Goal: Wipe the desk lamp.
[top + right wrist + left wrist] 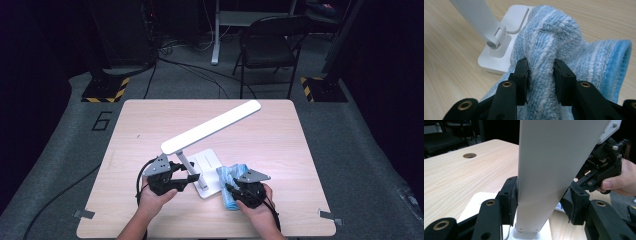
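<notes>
A white desk lamp stands on the table, its long head slanting up to the right over its flat base. My left gripper is shut on the lamp's upright arm just above the base, one pad on either side. A light blue striped terry cloth lies bunched against the base's right edge. My right gripper is shut on a raised fold of the cloth, with the lamp base and hinge just beyond it.
The wooden table has a round cable hole toward its far side. A folding chair and stand feet with hazard stripes sit on the floor behind. The person's right hand is close beside the lamp arm.
</notes>
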Demonstrator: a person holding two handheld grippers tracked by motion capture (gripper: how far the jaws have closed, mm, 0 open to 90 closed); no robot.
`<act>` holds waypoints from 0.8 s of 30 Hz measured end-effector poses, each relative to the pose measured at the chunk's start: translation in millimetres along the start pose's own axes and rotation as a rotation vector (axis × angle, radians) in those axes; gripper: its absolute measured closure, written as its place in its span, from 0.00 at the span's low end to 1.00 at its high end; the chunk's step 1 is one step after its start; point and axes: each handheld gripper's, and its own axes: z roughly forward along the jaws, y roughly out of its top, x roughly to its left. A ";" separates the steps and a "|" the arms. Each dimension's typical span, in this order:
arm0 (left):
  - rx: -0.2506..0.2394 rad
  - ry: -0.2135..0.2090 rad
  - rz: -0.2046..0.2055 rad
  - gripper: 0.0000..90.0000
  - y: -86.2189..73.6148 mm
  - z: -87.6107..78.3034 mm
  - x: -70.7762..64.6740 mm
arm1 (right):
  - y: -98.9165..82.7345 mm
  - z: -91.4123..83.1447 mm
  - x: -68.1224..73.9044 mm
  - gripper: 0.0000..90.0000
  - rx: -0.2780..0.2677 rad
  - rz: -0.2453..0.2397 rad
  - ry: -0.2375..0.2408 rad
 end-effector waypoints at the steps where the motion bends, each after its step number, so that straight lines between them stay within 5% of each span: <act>1: 0.000 -0.011 -0.001 0.56 0.0 1.3 -1.2 | 0.2 -0.7 0.5 0.74 -0.002 0.003 0.000; 16: 0.018 -0.148 0.037 0.56 3.0 13.3 -13.4 | 8.1 5.6 2.8 0.73 0.010 -0.030 -0.002; 24: 0.013 -0.159 0.025 0.56 1.9 12.8 -11.5 | 15.6 30.2 3.4 0.72 0.046 -0.073 -0.016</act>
